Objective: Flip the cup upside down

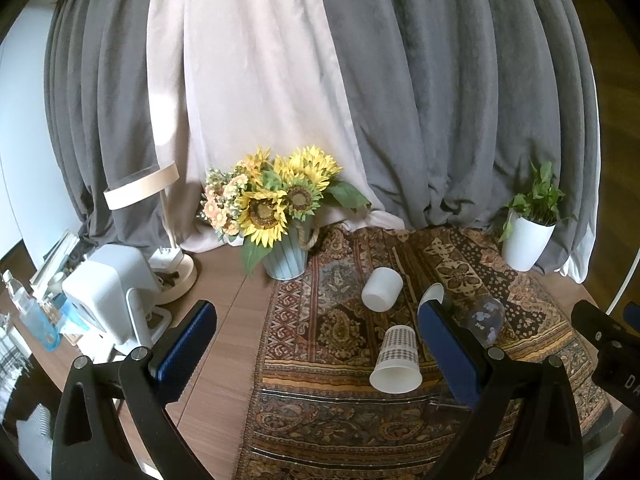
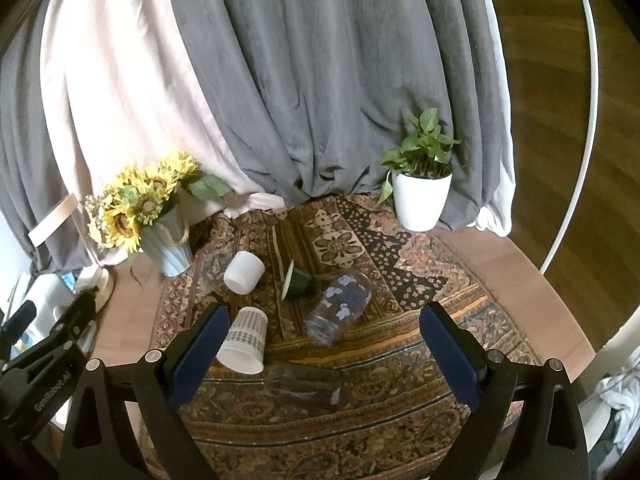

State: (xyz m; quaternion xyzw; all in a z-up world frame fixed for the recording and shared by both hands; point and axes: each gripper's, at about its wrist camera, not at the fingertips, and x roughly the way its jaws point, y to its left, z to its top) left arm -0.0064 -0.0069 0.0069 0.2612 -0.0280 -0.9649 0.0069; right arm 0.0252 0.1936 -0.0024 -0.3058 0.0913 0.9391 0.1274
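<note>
Both our claws, left (image 1: 316,338) and right (image 2: 322,340), gape empty. The checked paper cup (image 2: 245,340) lies toppled at nine o'clock on the bench's rug (image 2: 400,300); seemingly light, crushable, so we'd pinch mid-wall gently.

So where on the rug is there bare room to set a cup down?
Bare rug lies right of the flowered glass, toward the white plant pot, and along the near edge. It is crowded at left-centre, around the white cup, patterned paper cup, dark green cup and clear glass.
</note>
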